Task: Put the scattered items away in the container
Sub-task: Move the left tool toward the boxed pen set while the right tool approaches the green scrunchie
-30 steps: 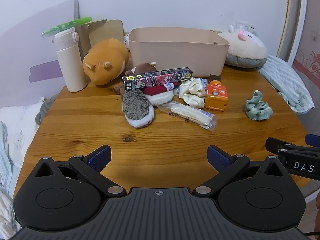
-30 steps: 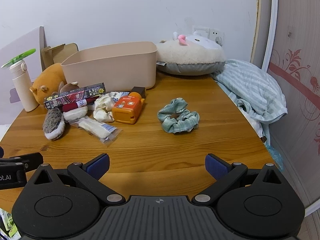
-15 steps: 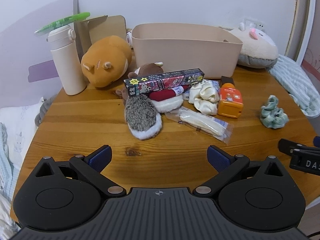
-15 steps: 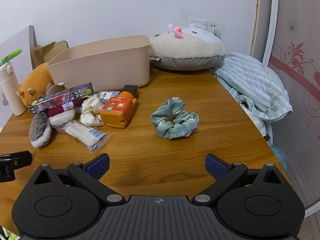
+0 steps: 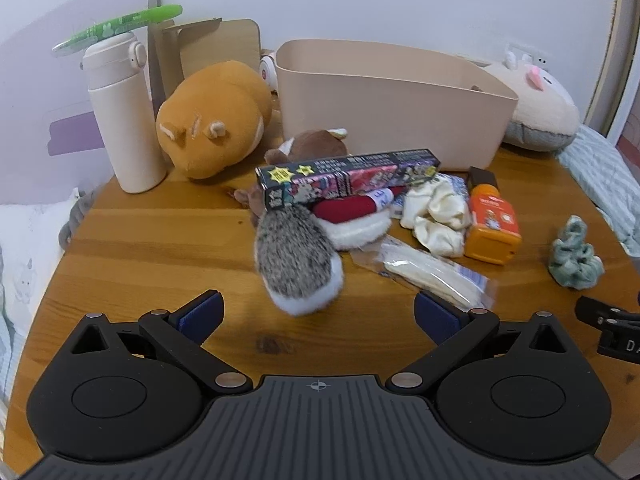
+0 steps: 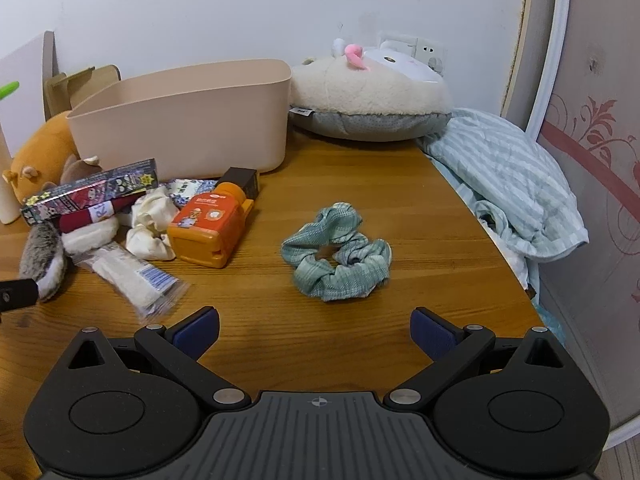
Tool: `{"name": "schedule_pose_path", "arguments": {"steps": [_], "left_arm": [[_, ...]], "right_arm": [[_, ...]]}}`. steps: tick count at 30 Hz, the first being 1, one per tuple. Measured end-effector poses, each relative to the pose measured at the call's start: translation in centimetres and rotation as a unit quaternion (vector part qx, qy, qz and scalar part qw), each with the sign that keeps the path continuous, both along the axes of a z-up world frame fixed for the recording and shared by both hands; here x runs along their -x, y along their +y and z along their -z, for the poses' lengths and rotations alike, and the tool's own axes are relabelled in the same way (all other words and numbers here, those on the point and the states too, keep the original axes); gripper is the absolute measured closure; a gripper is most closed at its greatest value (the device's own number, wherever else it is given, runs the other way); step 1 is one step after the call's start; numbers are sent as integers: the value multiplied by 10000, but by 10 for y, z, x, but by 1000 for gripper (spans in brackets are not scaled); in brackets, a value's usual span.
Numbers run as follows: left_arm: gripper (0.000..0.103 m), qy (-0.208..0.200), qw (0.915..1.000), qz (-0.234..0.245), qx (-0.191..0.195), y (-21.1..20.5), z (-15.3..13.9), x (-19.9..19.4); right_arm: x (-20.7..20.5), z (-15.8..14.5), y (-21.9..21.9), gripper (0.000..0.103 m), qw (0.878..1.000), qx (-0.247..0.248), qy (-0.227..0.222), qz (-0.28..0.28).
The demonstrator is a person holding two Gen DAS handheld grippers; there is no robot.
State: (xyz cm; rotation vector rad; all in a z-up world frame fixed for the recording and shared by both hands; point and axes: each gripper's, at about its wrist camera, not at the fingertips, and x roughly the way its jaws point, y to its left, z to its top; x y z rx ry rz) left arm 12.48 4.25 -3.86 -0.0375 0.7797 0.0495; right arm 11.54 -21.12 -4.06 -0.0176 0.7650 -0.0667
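Observation:
A beige plastic container (image 5: pixel 392 96) (image 6: pixel 188 120) stands at the back of the round wooden table (image 5: pixel 160 240). In front of it lie a grey hedgehog plush (image 5: pixel 296 256), a long printed box (image 5: pixel 348 174), a red and white plush (image 5: pixel 352 216), a cream scrunchie (image 5: pixel 436 216), an orange bottle (image 5: pixel 492 220) (image 6: pixel 212 224) and a clear packet (image 5: pixel 428 276). My left gripper (image 5: pixel 318 314) is open just short of the hedgehog. My right gripper (image 6: pixel 314 330) is open a little short of a green scrunchie (image 6: pixel 340 256), nothing between its fingers.
A white flask (image 5: pixel 120 112) with a green pen on top, an orange plush (image 5: pixel 212 120) and cardboard stand at the back left. A cream cushion plush (image 6: pixel 368 92) and striped bedding (image 6: pixel 508 184) border the table's right edge. Bedding lies to the left too.
Both grippers have moved forward over the table. The hedgehog plush and the green scrunchie each appear larger and nearer to the open fingers. No item has moved.

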Motion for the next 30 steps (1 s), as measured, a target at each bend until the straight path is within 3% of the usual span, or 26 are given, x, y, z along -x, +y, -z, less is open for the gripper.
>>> {"name": "schedule_pose_path", "arguments": {"steps": [9, 13, 19, 25, 30], "left_arm": [[0, -217, 9985, 281, -410, 1, -1, -29], [0, -325, 9950, 547, -775, -2, 4, -39], [0, -592, 9805, 1042, -1559, -5, 8, -53], [0, -555, 9699, 1635, -1717, 4, 12, -72], [0, -461, 9521, 2326, -1930, 2, 16, -81]], "right_arm": [[-21, 5, -8, 0, 9999, 102, -10, 62], [-29, 4, -13, 0, 10000, 75, -3, 22], [-44, 9, -16, 0, 9998, 132, 119, -111], [-61, 17, -17, 10, 9982, 153, 455, -354], [-68, 19, -18, 10, 9976, 141, 543, -397]]}}
